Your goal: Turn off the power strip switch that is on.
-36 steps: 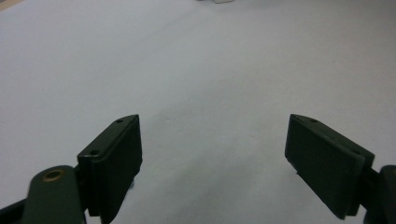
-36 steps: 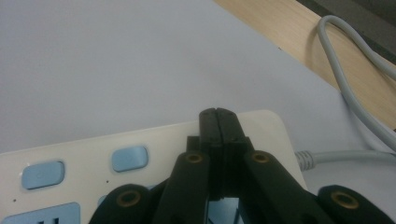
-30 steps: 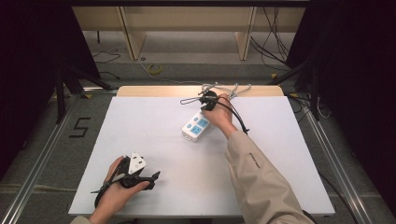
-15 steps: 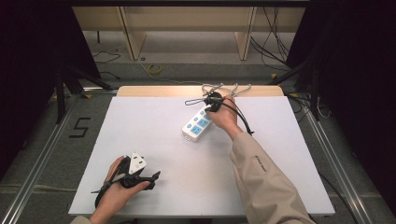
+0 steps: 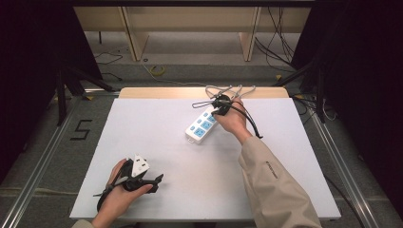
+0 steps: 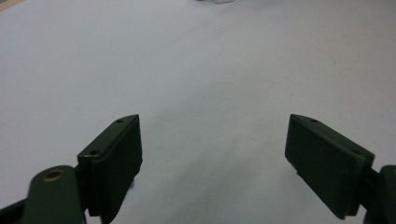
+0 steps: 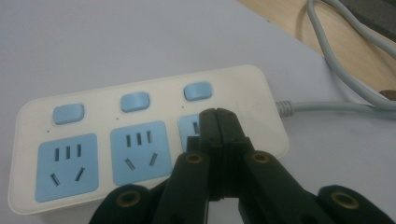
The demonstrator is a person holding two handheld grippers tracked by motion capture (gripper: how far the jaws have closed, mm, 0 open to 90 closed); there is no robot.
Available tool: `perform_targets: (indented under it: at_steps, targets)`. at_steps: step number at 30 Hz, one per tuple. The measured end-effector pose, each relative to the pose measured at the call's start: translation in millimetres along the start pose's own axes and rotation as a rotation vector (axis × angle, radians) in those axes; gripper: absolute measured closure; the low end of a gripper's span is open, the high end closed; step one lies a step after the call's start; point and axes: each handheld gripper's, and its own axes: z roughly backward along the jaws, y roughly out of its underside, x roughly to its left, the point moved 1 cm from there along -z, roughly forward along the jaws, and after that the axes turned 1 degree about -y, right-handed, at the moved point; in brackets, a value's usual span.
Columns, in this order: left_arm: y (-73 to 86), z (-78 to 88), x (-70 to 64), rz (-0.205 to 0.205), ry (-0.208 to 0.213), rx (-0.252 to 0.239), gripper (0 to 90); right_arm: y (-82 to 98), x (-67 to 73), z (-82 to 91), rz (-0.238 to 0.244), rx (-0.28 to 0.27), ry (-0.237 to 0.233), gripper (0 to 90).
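White table top (image 5: 157,128), wooden far edge (image 5: 157,92), grey floor (image 5: 43,137)

A white power strip (image 7: 140,140) (three blue sockets, three switches) lies flat near the table's far edge.

Looking along my right gripper (image 7: 218,116), I see its two black jaws pressed flat together with nothing between them. Their tips hang over the third blue socket (image 7: 190,126) of a cream power strip (image 7: 252,93); whether they touch it I can't tell. The strip lies on the white table cover (image 7: 116,42) and carries three blue sockets in a row, each with a blue rocker switch (image 7: 135,101) above it. From the strip's end nearest my jaws, a grey cord (image 7: 336,106) runs off toward the table's bare wooden edge (image 7: 345,60), where more grey cord loops past.
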Motion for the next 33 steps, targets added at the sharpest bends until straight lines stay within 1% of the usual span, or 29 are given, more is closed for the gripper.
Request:
perform_targets:
  at_steps: [8,18,19,25,33]
  targets:
    - [0.7,0.3,0.9,0.002,-0.003,0.000,18.7,4.4,2.9,8.3,0.012,-0.006,-0.003,90.0]
    - [0.6,0.0,0.2,0.000,-0.003,0.007,18.7,15.6,2.9,22.3,0.028,-0.013,-0.006,90.0]
    - [0.6,-0.1,0.1,0.002,-0.004,0.007,18.7,16.7,3.1,24.0,0.022,-0.012,-0.007,90.0]
    - [0.6,-0.1,0.0,0.003,-0.005,0.007,18.7,23.4,2.1,29.5,0.030,-0.014,-0.006,90.0]
    - [0.8,-0.3,0.2,0.004,-0.006,0.009,18.7,31.4,1.8,37.4,0.025,-0.015,-0.008,90.0]
